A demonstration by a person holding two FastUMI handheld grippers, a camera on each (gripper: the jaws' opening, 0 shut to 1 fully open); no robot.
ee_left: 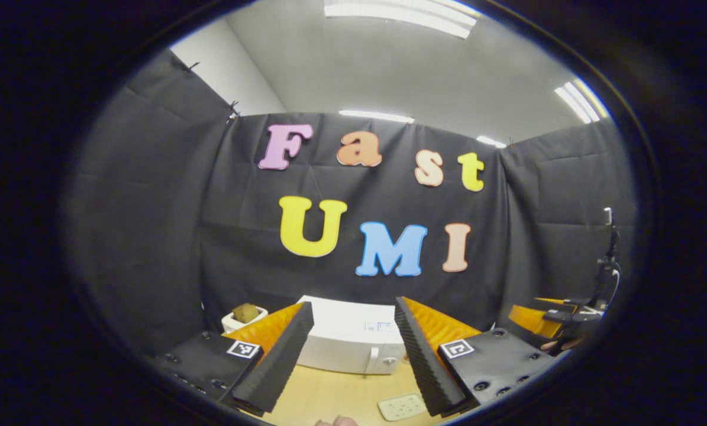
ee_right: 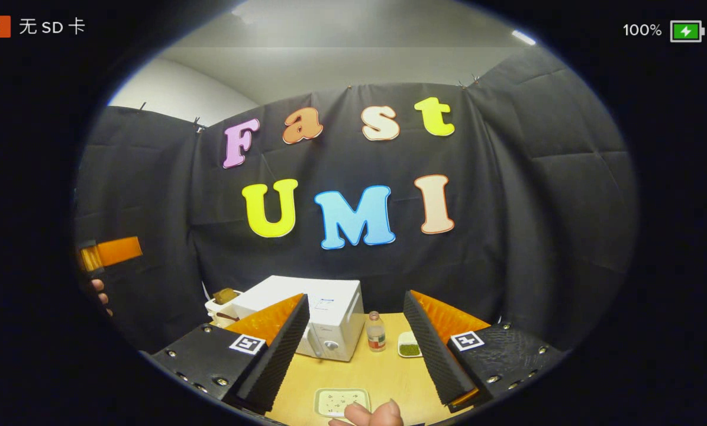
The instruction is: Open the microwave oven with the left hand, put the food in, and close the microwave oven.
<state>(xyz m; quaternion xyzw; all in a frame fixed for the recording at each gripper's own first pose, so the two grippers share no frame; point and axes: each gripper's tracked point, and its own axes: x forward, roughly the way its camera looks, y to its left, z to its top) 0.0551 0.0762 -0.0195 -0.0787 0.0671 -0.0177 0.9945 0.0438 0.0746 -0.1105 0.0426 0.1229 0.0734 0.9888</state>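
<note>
The left gripper (ee_left: 353, 355) hovers above the near part of the wooden table (ee_left: 335, 393) with its fingers spread wide and nothing between them, aimed straight at the microwave oven (ee_left: 350, 343), which sits toward the back of the table in front of the booth's black cloth wall. The right gripper (ee_right: 356, 355) is likewise spread wide and empty, looking at the same oven from slightly to its right. The oven is a white box resting flat, its long axis running side to side across the table, and its front with the door, a vertical handle (ee_right: 316, 342) and a round knob (ee_right: 331, 344) faces the near edge. It looks rigid and heavy enough to stay put under a gentle pull, though a light unit could slide on the smooth wood, so the door is best taken by that upright handle and swung out slowly. The food (ee_left: 245, 312) is a brownish lump lying in a small white dish (ee_left: 235, 322) just beside the oven on its left, near the back; whether it is soft or firm cannot be told, so gripping the dish rim seems safer. To the oven's right stand a small bottle (ee_right: 375, 332) and a little tray of green stuff (ee_right: 410, 345), and a pale perforated tray (ee_right: 341, 401) lies near the front edge beside a person's hand (ee_right: 371, 414).
</note>
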